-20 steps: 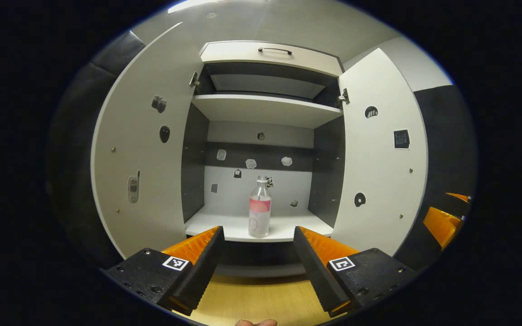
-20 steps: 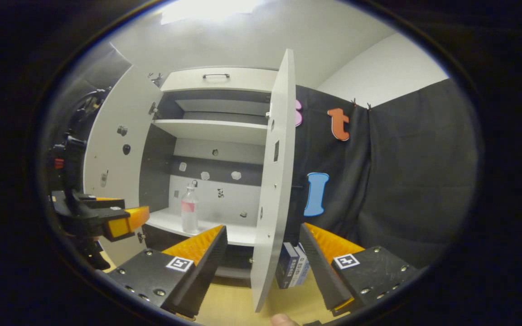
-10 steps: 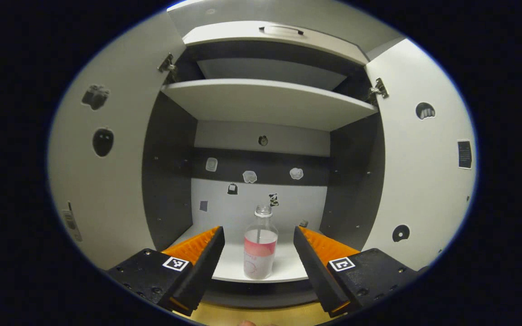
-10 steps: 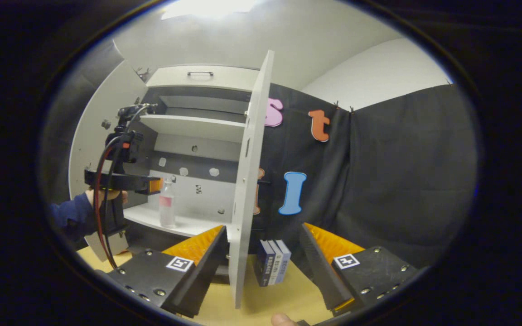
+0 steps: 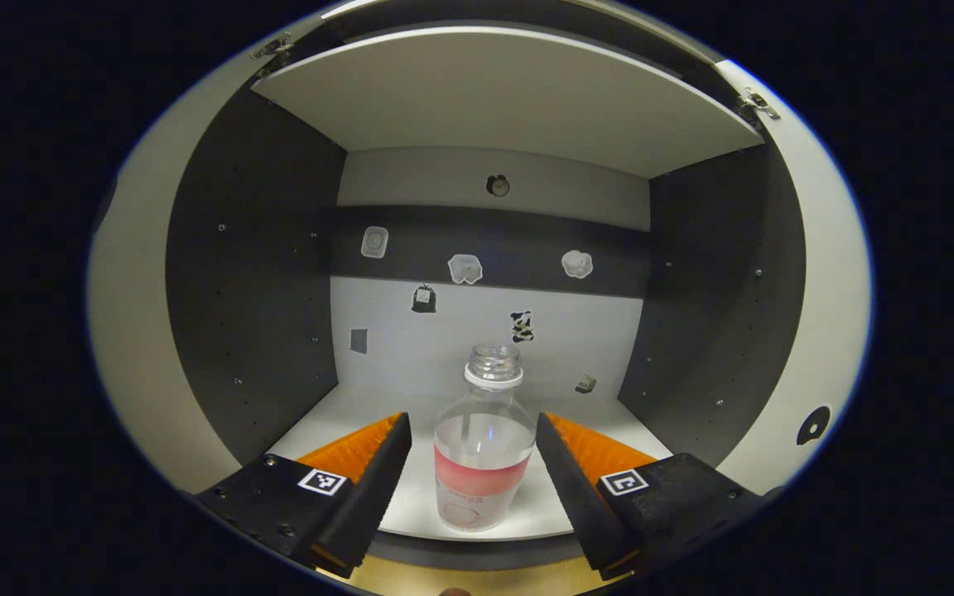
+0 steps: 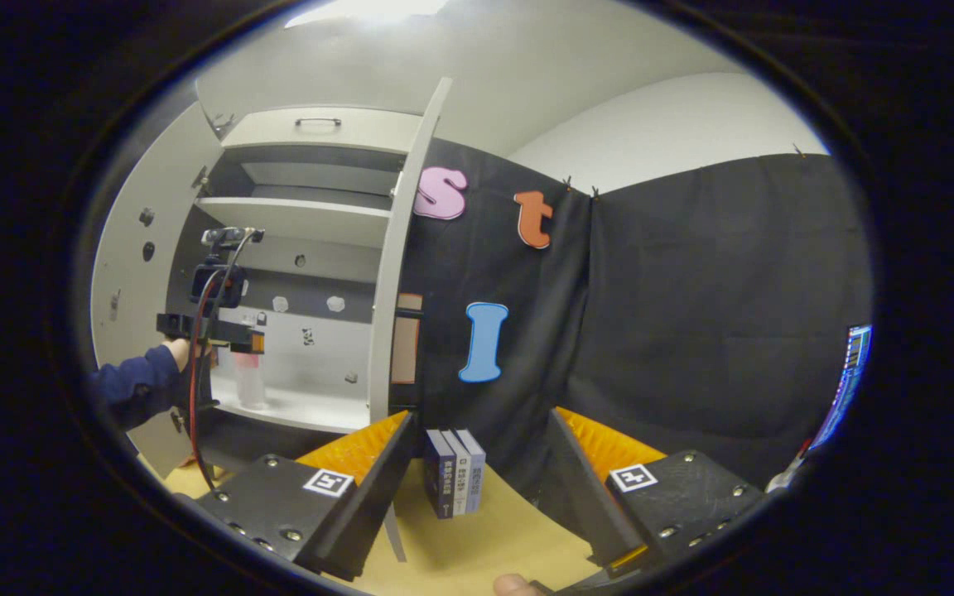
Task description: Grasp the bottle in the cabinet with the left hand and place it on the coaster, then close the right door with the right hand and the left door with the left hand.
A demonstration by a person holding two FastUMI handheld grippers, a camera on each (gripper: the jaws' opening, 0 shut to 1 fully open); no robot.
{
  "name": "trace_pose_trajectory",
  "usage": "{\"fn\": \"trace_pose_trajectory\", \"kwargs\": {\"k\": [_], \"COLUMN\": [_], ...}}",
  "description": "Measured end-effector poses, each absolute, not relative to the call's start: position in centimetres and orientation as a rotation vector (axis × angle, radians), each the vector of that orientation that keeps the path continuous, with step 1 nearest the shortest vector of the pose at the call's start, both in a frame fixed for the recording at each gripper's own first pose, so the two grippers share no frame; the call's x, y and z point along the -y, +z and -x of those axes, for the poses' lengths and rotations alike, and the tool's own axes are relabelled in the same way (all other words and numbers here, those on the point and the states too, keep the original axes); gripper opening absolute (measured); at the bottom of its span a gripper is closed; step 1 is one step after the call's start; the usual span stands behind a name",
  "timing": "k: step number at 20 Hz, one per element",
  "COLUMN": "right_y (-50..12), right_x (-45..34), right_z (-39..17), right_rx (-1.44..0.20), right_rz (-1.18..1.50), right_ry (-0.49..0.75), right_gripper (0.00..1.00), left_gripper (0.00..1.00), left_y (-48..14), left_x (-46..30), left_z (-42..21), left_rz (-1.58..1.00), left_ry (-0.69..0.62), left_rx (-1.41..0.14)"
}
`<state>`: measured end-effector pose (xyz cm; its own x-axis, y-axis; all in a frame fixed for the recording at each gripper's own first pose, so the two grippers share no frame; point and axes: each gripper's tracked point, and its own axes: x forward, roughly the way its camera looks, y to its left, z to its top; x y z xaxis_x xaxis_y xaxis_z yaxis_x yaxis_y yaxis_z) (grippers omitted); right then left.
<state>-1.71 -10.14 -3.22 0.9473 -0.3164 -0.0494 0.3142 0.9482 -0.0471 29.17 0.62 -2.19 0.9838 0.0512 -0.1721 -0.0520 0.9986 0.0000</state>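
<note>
A clear uncapped bottle point(image 5: 479, 454) with a pink label band stands upright near the front edge of the cabinet's lower shelf point(image 5: 336, 418). My left gripper point(image 5: 473, 422) is open, with one finger on each side of the bottle's body and a small gap at each. In the right gripper view the same left gripper point(image 6: 224, 335) reaches into the cabinet, held by a hand in a blue sleeve point(image 6: 133, 385), with the bottle point(image 6: 250, 387) just below it. My right gripper point(image 6: 481, 418) hangs open over the wooden table point(image 6: 493, 538), holding nothing.
Both cabinet doors stand open: the left door point(image 6: 125, 248) swung wide, the right door point(image 6: 390, 281) seen edge-on. A shelf board point(image 5: 493, 99) spans the cabinet above the bottle. Three upright books point(image 6: 454, 472) stand on the table beyond my right gripper's fingers. A lit screen point(image 6: 850, 372) is at far right.
My left gripper moved forward into the cabinet until the bottle came between its fingers. The right gripper's view swung right, away from the cabinet; both stayed open.
</note>
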Motion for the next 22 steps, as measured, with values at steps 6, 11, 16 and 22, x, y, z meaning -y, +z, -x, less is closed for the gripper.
{"fn": "trace_pose_trajectory", "kwargs": {"k": [6, 11, 16, 22], "right_y": [-3.1, -2.9, -3.0, -3.4], "right_x": [9.1, 8.0, 8.2, 8.2], "right_z": [0.8, 0.1, 0.7, 0.7], "right_rx": [-0.050, -0.045, -0.044, -0.052], "right_rz": [0.047, 0.012, 0.008, 0.017], "right_ry": [-0.301, -0.232, -0.188, -0.138], "right_gripper": [0.97, 0.94, 0.94, 0.97], "left_gripper": [0.79, 0.78, 0.78, 0.78], "left_y": [-2.3, -1.3, -2.6, -9.4], "left_x": [-0.3, 1.6, 2.2, 1.6], "left_z": [-28.9, -22.4, -15.5, -8.1], "left_rz": [0.062, 0.103, 0.141, 0.176], "left_ry": [-0.013, -0.185, -0.305, -0.329], "left_rx": [-0.165, -0.123, -0.119, -0.233]}}
